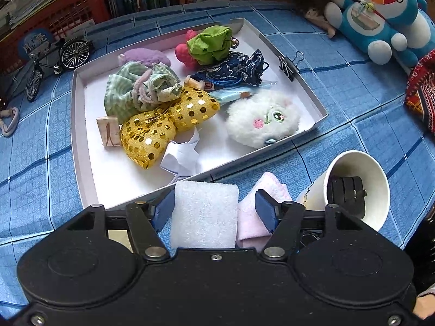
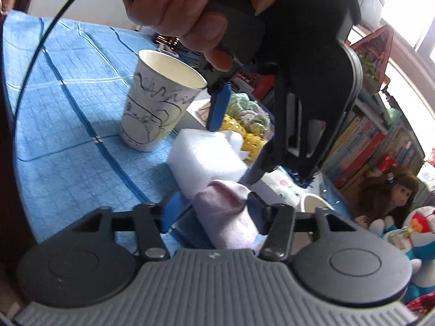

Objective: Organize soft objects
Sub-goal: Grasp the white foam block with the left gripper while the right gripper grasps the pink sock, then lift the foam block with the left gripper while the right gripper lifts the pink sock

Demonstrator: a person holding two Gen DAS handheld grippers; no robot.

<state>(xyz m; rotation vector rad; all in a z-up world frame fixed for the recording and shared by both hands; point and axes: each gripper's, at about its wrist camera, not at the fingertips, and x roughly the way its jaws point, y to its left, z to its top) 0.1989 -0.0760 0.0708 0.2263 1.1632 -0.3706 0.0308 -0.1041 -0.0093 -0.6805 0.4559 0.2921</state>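
Observation:
A white foam block (image 1: 204, 214) lies on the blue checked cloth just in front of the white tray (image 1: 78, 125). My left gripper (image 1: 214, 209) points down over it, open; the left pad touches the block's edge and the right pad stands off it. A folded pink cloth (image 1: 261, 209) lies right beside the block. My right gripper (image 2: 213, 209) is open around this pink cloth (image 2: 225, 217): its right pad rests against the cloth and a gap shows at its left pad. In the right wrist view a hand holds the left gripper (image 2: 232, 154) above the foam block (image 2: 204, 157).
The tray holds a gold sequined bow (image 1: 163, 125), a white furry plush (image 1: 261, 119), pouches and cloth pieces. A paper cup (image 1: 356, 187) stands right of the pink cloth. A blue cat plush (image 1: 380, 19), a doll (image 1: 318, 2), a model bicycle (image 1: 54, 62) and books line the back.

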